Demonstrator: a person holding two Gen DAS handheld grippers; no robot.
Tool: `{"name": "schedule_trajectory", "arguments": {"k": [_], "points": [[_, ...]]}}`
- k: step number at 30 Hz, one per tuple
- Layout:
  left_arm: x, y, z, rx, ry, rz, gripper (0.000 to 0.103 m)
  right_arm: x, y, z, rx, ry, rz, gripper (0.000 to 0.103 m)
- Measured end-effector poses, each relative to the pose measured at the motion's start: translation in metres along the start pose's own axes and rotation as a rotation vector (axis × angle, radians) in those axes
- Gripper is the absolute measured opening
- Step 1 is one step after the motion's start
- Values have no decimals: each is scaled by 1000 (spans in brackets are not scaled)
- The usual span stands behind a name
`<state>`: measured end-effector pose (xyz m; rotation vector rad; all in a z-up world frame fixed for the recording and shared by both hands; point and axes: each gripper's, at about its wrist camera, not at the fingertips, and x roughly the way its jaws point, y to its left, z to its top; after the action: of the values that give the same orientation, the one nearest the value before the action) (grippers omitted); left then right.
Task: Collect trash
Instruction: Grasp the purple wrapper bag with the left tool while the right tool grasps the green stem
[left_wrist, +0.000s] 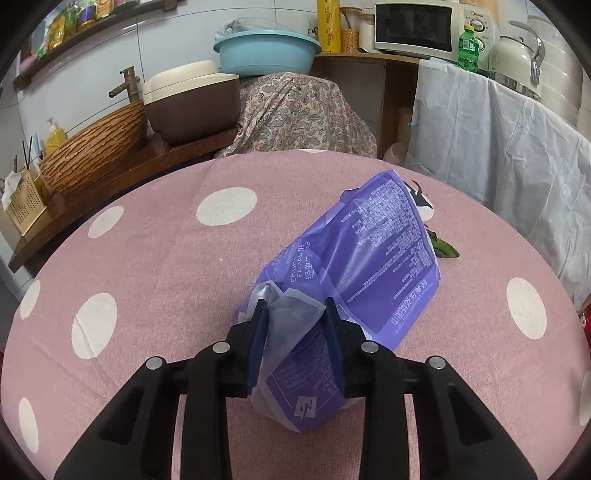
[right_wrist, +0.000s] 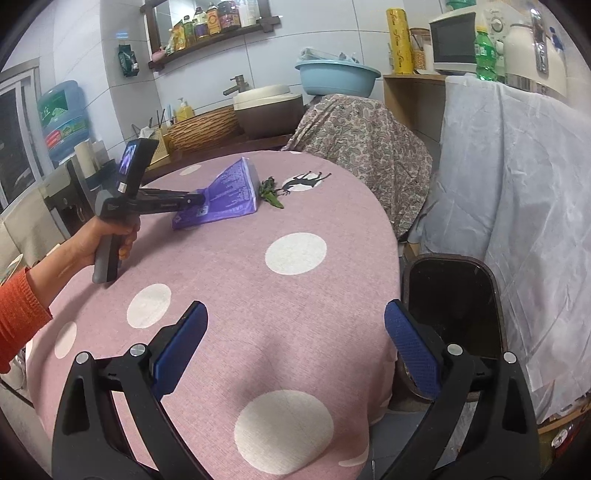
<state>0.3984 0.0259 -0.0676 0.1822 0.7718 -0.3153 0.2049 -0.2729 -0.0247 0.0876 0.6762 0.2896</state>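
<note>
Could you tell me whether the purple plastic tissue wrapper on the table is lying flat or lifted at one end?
Lifted at one end: the purple plastic tissue wrapper slopes up from the pink dotted tablecloth toward the left gripper, which pinches its near end.

Each gripper, the left gripper (left_wrist: 295, 314) and the right gripper (right_wrist: 295, 325), has black plastic arms with round silver screw heads and dark blue textured pads. At left of the right wrist view, an orange ribbed knit sleeve (right_wrist: 18, 317) is worn.

"FACIAL" on the purple tissue wrapper (left_wrist: 369, 266)
</note>
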Motion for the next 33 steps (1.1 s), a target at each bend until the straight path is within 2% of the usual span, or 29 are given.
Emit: {"name": "schedule_trajectory", "arguments": {"k": [3, 4, 13, 18, 30, 32, 33], "points": [[-6, 1, -2, -16, -14, 7, 19, 3, 7, 5, -22, 2, 13, 95], [-8, 1, -2, -23, -13, 7, 10, 5, 8, 6, -28, 4, 17, 95], [-47, 7, -17, -71, -36, -19, 9, 26, 19, 27, -59, 29, 62, 95], [-84, 5, -33, -34, -57, 27, 9, 47, 28, 46, -92, 55, 65, 95], [-123, 4, -65, -35, -39, 27, 9, 159, 56, 93, -202, 218, 38, 95], [-124, 5, -68, -40, -40, 24, 9, 177, 58, 99, -203, 243, 32, 92], [-124, 5, -69, -44, -39, 22, 9, 185, 59, 102, -202, 253, 34, 87]]}}
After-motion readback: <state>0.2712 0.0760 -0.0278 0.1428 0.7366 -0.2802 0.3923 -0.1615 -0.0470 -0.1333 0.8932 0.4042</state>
